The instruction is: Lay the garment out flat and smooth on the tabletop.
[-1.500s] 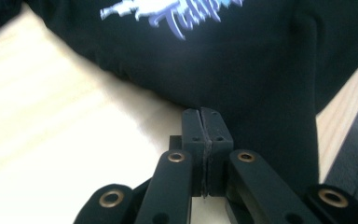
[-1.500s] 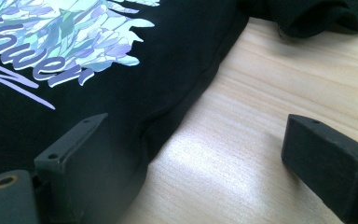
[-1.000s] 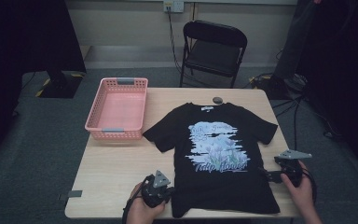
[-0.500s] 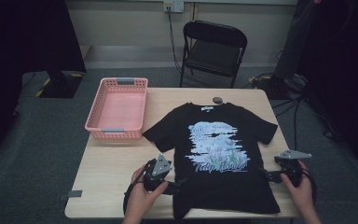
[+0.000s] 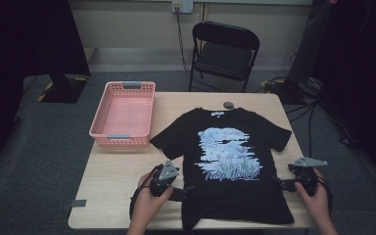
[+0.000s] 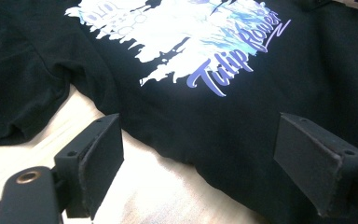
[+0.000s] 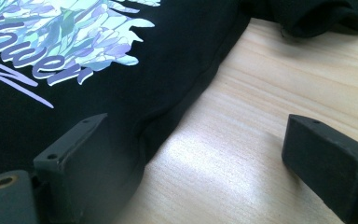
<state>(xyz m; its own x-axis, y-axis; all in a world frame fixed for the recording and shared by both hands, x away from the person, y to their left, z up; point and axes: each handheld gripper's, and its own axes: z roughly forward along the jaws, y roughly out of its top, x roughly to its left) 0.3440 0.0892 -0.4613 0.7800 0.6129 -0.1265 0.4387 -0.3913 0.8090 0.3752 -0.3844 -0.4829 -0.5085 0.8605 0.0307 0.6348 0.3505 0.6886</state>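
Presently my left gripper (image 6: 200, 154) stands released, its two jaws spread wide with the left side edge of the black T-shirt (image 6: 242, 121) running between them; one jaw sits over bare table (image 6: 158, 196), the other over the cloth. Neither jaw is seen pressing the fabric. From the high view, this left gripper (image 5: 182, 188) lies at the shirt's near-left side edge, held low by my left hand (image 5: 149, 198).

My right gripper (image 7: 186, 158) is likewise released, jaws well apart. One jaw rests over the shirt's right side edge, the other over bare wood, and the seam of the T-shirt (image 7: 121, 93) passes between them. In the high view the right gripper (image 5: 280, 183) sits at the shirt's near-right edge, with my right hand (image 5: 313, 188) behind it and the grey plate on top.

The T-shirt (image 5: 232, 161) lies flat and face up on the table (image 5: 112, 176), collar toward the far side, hem toward the near edge, both sleeves spread out. Its pale blue and white print with purple lettering is in the middle of the chest.

Further out, a pink basket (image 5: 125, 115) stands on the far-left part of the table, just beside the left sleeve but apart from it. A small dark round object (image 5: 228, 104) lies on the table just beyond the collar. A black folding chair (image 5: 223, 51) stands past the far edge of the table.
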